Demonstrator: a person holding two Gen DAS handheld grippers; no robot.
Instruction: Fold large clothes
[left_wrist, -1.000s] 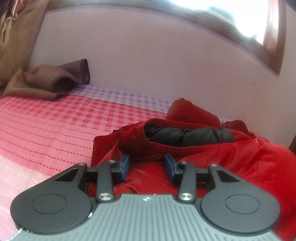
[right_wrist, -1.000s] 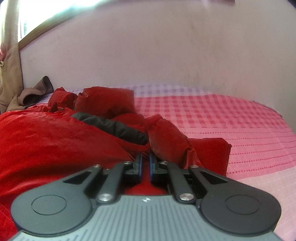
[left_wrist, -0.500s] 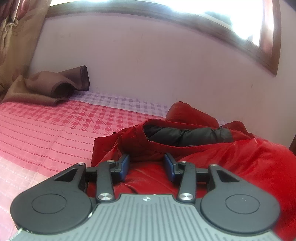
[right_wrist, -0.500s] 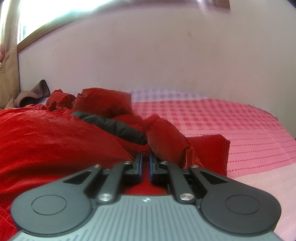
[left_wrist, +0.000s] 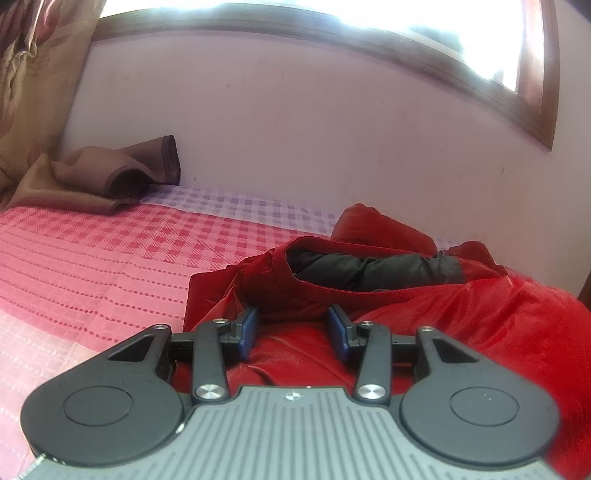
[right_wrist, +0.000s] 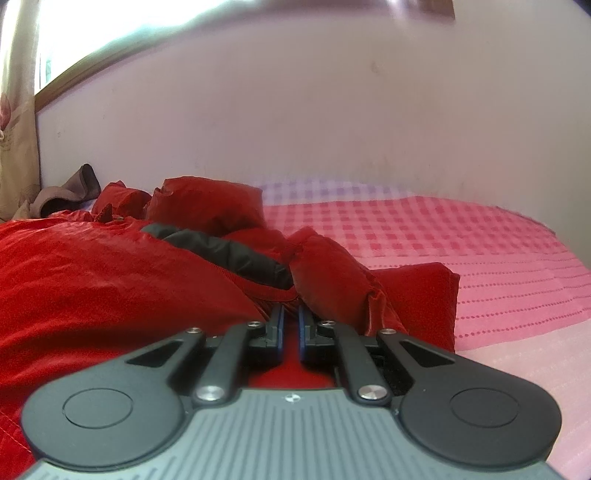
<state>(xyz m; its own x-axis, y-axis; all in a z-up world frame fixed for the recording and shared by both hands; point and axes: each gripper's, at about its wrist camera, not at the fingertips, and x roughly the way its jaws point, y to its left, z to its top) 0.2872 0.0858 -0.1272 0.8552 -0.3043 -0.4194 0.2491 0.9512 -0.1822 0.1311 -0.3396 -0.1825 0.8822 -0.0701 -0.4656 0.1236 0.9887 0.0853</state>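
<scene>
- Sprawling across the bed (left_wrist: 96, 266) (pink checked cover) is the red puffer jacket (right_wrist: 92, 288), bunched up rather than flat, dark lining showing at the collar opening (left_wrist: 373, 267). Both tools sit low at its near edge, pointing across it toward the wall (left_wrist: 295, 129), so the jacket lies straight ahead of both.
- Its long axis looks to run sideways between the two tools, I'd guess: bulk on the right in the left wrist view, on the left in the right wrist view. Neither hand is clearly nearer.
- A brown cloth (left_wrist: 103, 177) is heaped in the far corner by the curtain (left_wrist: 33, 92), well apart from the jacket and not in the way.
- Left tool (left_wrist: 292, 328): jaws partly apart with red fabric between them, no pinch that I can see.
- Right tool (right_wrist: 291, 328): jaws nearly together, red fabric showing in the slit, so it looks clamped on the jacket's edge near a puffy sleeve (right_wrist: 332, 273).
</scene>
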